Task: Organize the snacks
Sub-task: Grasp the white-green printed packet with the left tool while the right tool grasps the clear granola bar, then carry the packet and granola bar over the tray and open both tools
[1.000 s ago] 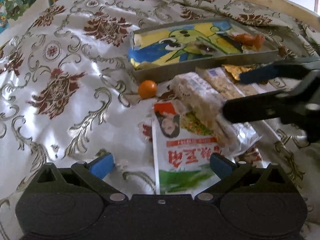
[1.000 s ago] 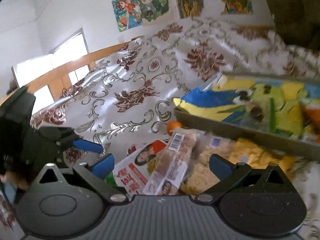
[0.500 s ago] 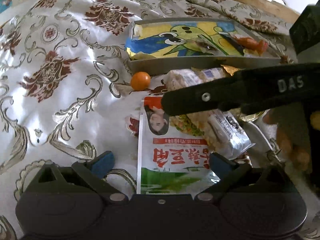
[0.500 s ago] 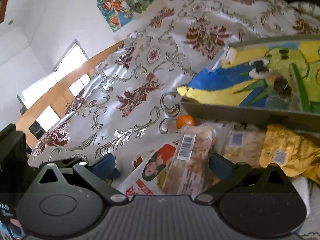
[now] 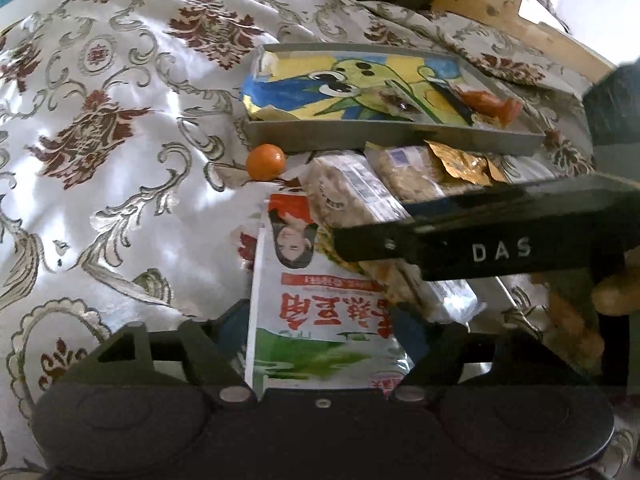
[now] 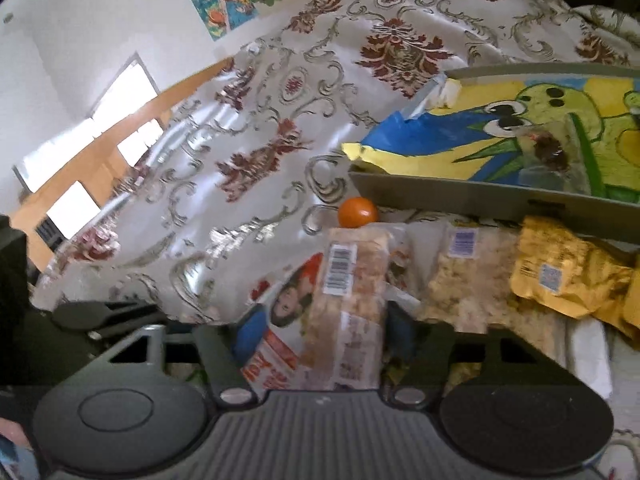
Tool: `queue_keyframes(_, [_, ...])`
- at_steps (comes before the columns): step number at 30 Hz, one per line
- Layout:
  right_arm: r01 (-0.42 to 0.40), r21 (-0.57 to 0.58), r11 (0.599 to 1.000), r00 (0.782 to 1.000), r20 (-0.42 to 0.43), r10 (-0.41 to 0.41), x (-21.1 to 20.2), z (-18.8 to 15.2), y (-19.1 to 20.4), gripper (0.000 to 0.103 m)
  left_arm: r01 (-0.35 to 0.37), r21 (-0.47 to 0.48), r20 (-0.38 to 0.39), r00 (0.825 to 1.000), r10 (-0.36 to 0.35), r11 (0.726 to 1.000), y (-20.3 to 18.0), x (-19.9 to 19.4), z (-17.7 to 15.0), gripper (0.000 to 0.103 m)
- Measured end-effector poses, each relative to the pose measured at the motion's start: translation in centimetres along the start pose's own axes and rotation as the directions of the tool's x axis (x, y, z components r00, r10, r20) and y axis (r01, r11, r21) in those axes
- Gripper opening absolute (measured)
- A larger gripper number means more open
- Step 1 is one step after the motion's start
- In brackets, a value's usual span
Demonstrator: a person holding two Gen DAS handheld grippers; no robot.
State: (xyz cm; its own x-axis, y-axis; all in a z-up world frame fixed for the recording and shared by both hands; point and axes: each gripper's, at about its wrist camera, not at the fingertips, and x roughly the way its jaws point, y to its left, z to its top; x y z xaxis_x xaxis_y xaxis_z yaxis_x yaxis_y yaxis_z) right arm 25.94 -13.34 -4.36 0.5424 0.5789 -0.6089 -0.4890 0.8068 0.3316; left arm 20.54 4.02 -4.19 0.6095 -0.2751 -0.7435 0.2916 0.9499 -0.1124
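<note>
The left hand-held gripper (image 5: 320, 332) is pinching the white snack bag (image 5: 320, 312); the right hand-held gripper (image 6: 316, 328) closes around one clear rice-cracker pack (image 6: 352, 288). Only the right view shows a second cracker pack (image 6: 464, 280) and a gold pouch (image 6: 568, 276) beyond, before the tray (image 6: 480, 196). One tangerine (image 6: 357, 211) ahead.

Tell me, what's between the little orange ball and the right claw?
A clear packet of pale crunchy snack bars lies between the orange ball and the right claw, partly on the red-and-white bag. The right wrist view shows it.
</note>
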Motion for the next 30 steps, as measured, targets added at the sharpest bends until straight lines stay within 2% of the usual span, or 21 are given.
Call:
queue_keyframes(4, [-0.008, 0.012, 1.0, 1.0, -0.019, 0.008, -0.8, -0.6, -0.7, 0.045, 0.013, -0.093, 0.03, 0.999, -0.01, 0.996, 1.1, -0.5, 0.2, 0.049])
queue_keyframes(7, [-0.009, 0.008, 1.0, 1.0, -0.025, 0.009, -1.8, -1.1, -0.9, 0.044, 0.035, -0.161, 0.041, 0.999, -0.029, 0.986, 1.8, -0.7, 0.3, 0.04])
queue_keyframes(13, [-0.008, 0.02, 1.0, 0.999, -0.032, 0.009, -4.8, -2.3, -1.3, 0.043, 0.076, -0.23, 0.092, 0.994, -0.056, 0.97, 1.5, -1.5, 0.7, 0.035])
queue_keyframes(19, [0.037, 0.057, 0.998, 0.998, -0.049, -0.035, -8.2, -4.4, -1.9, 0.043, 0.128, -0.288, 0.155, 0.984, -0.086, 0.949, 0.6, -2.7, 1.0, 0.035])
queue_keyframes(21, [0.045, 0.083, 0.996, 0.998, -0.039, -0.042, -9.3, -5.1, -2.1, 0.043, 0.152, -0.29, 0.166, 0.98, -0.107, 0.945, 0.0, -2.9, 1.2, 0.03])
queue_keyframes(22, [0.046, 0.096, 0.994, 0.999, -0.029, -0.043, -9.9, -5.3, -2.2, 0.043, 0.163, -0.288, 0.163, 0.979, -0.119, 0.944, -0.3, -2.8, 1.3, 0.025])
queue_keyframes(24, [0.047, 0.117, 0.992, 0.999, -0.007, -0.047, -10.9, -5.6, -2.2, 0.043, 0.172, -0.27, 0.14, 0.98, -0.138, 0.947, -1.2, -2.5, 1.4, 0.024])
queue_keyframes(27, [0.054, 0.142, 0.988, 0.998, 0.023, -0.058, -12.0, -5.9, -1.8, 0.043, 0.123, -0.218, 0.101, 0.99, -0.104, 0.968, -3.0, -2.0, 1.5, 0.023])
queue_keyframes(30, [0.051, 0.148, 0.988, 0.996, 0.058, -0.06, -12.5, -6.3, -1.6, 0.043, 0.098, -0.212, 0.071, 0.994, -0.085, 0.972, -4.0, -1.5, 1.7, 0.017])
